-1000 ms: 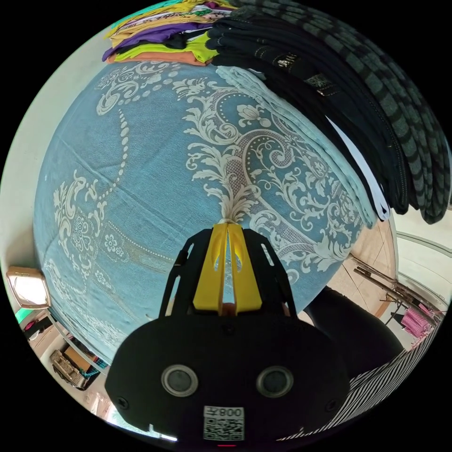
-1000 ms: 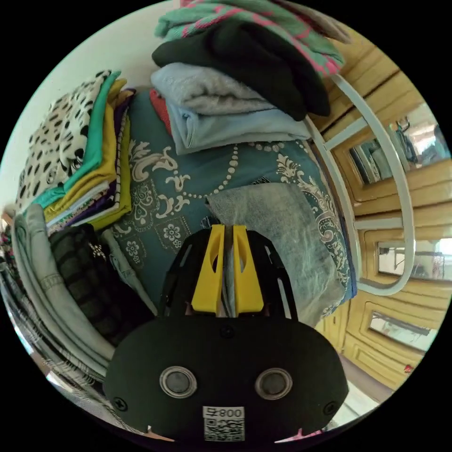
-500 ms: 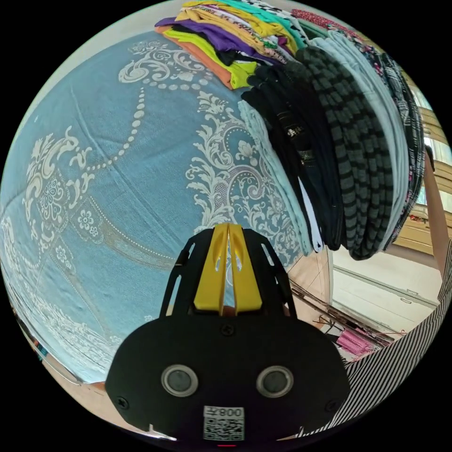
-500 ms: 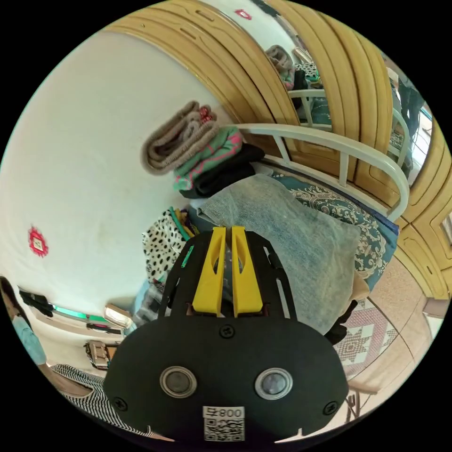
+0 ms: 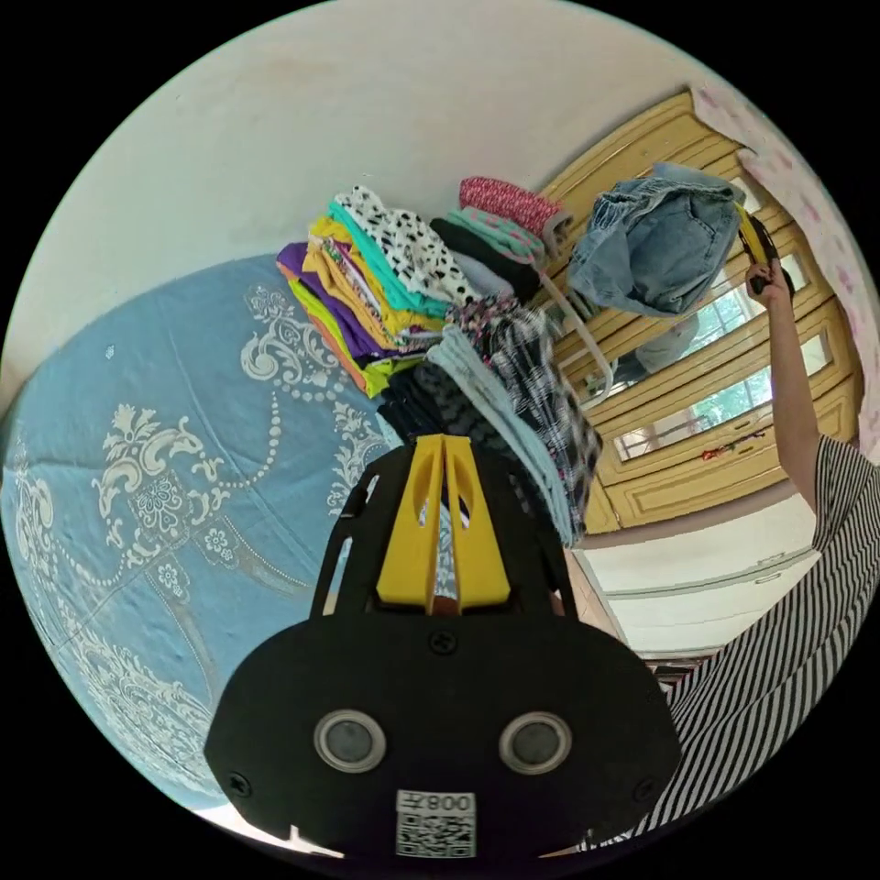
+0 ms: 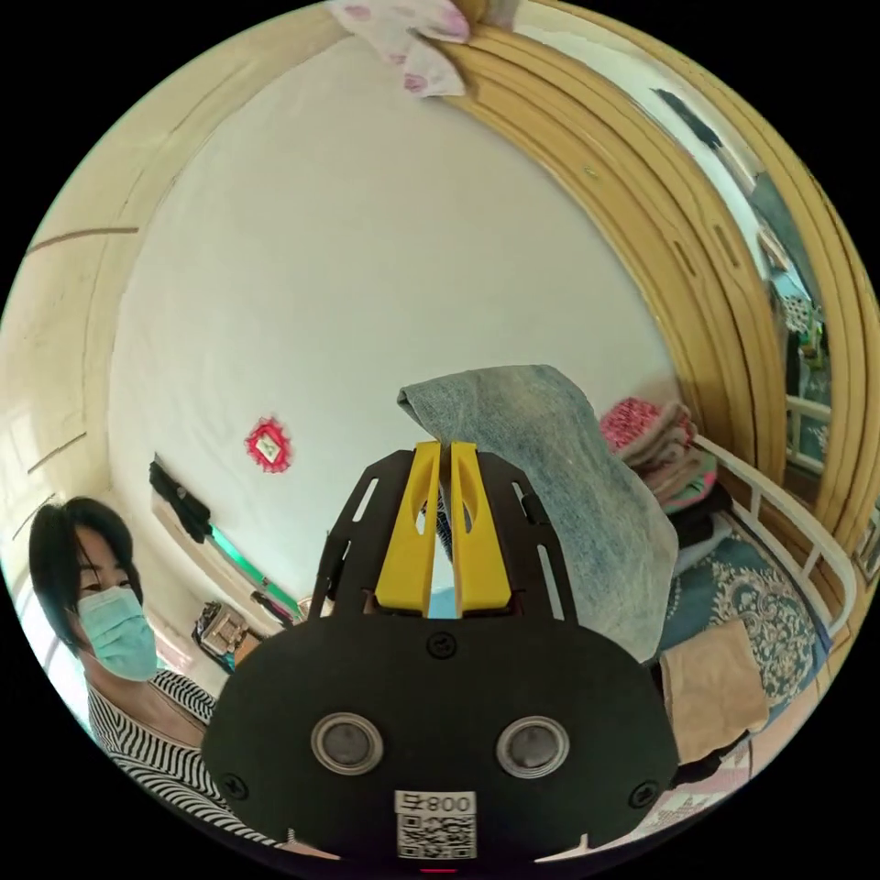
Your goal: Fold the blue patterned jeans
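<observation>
In the left gripper view, the left gripper (image 5: 444, 442) has its yellow jaws pressed together with nothing between them, just in front of the stack of folded clothes (image 5: 431, 312) on the blue bed cover (image 5: 156, 440). Past the stack, the jeans (image 5: 655, 243) hang bunched up in the air from the right gripper (image 5: 757, 249).

In the right gripper view, the right gripper (image 6: 438, 449) pinches the jeans (image 6: 568, 486) tight, and they drape down in front of the white wall (image 6: 367, 257).

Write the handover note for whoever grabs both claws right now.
Right claw: shut on the blue jeans, raised high off the bed; they show bunched in the air in the left gripper view.
Left claw: shut, nothing visibly held, over the blue patterned bedspread near the stacks of folded clothes.
Done: jeans picked up.
Left: spread them on the bedspread and fold.
</observation>
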A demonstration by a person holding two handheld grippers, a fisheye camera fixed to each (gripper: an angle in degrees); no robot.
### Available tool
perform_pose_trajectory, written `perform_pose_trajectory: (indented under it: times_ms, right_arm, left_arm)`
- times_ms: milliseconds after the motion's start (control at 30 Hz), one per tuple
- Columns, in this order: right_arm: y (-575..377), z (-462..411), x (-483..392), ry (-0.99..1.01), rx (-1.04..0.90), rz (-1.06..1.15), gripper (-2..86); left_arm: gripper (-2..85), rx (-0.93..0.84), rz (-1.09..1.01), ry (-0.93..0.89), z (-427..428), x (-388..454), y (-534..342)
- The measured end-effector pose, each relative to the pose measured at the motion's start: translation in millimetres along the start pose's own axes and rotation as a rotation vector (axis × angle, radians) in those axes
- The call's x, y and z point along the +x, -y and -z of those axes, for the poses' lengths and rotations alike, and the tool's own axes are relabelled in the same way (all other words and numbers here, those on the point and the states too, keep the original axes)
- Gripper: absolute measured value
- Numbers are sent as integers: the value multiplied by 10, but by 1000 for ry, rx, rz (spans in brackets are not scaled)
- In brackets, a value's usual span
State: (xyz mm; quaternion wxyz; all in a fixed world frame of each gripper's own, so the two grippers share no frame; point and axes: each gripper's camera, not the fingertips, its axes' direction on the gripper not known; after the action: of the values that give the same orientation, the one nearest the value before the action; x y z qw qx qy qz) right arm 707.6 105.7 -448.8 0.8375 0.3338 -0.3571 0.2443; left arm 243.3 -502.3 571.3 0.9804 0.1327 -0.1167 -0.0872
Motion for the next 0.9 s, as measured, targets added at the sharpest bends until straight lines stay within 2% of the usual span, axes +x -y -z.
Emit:
perform_pose_trajectory:
  times_ms: [133, 200, 300, 367, 400, 600, 733, 900]
  right_arm:
    - [-26, -240, -1070, 129, -37, 171, 15]
    - [-122, -374, -1489, 180, -64, 222, 15]
    - [-403, -651, -2137, 240, -124, 288, 15]
    - [-634, -846, -2462, 267, -157, 296, 14]
    - [-810, -993, -2647, 289, -187, 285, 14]
    - [-1947, -1842, -3281, 389, -357, 111, 14]
    - [-2855, -2478, -3567, 467, -497, -33, 14]
    - [-3615, -2960, -3718, 514, -571, -132, 14]
  left_arm:
    - [30, 251, -82, -94, 948, 442, 82]
    - [69, 394, -147, -168, 1594, 732, 130]
    - [113, 504, -222, -182, 2330, 1095, 116]
    - [127, 526, -296, -114, 2700, 1321, 25]
    - [130, 509, -316, -34, 2889, 1437, -64]
    - [98, 239, -174, 94, 3599, 1490, -814]
    - [57, 168, -77, 255, 4181, 1474, -1381]
    - [38, 180, 91, 244, 5156, 1601, -2034]
